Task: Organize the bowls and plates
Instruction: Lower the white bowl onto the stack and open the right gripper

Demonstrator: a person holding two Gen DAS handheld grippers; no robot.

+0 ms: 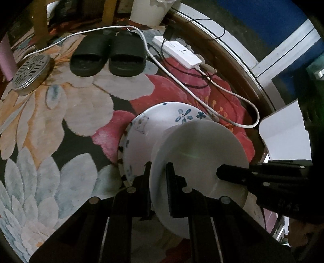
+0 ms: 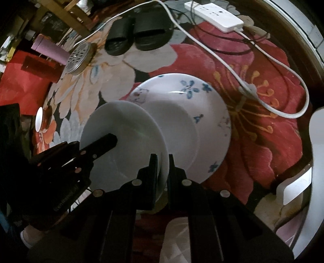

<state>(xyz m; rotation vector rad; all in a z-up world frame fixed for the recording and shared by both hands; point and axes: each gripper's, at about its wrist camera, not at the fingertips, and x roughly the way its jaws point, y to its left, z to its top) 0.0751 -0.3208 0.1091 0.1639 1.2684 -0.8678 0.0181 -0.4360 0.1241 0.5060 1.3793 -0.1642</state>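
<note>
A plain white plate (image 1: 202, 149) (image 2: 125, 129) hangs tilted above the floral rug, held by both grippers at opposite rims. My left gripper (image 1: 159, 172) is shut on its near rim in the left wrist view, and it enters the right wrist view from the left as a dark finger tip over the plate (image 2: 112, 140). My right gripper (image 2: 162, 161) is shut on the other rim, and in the left wrist view it reaches in from the right (image 1: 220, 172). Just beneath and behind lies a larger white plate with blue flowers (image 1: 154, 123) (image 2: 194, 89), flat on the rug.
Black slippers (image 1: 107, 54) (image 2: 139, 34), a white power strip (image 1: 178, 51) (image 2: 216, 14) and a long white cable (image 1: 182, 83) (image 2: 222, 58) lie beyond the plates. A perforated metal lid (image 1: 30, 70) (image 2: 79, 56), a pink bottle (image 2: 50, 50) and a small white cup (image 2: 38, 119) are at the left.
</note>
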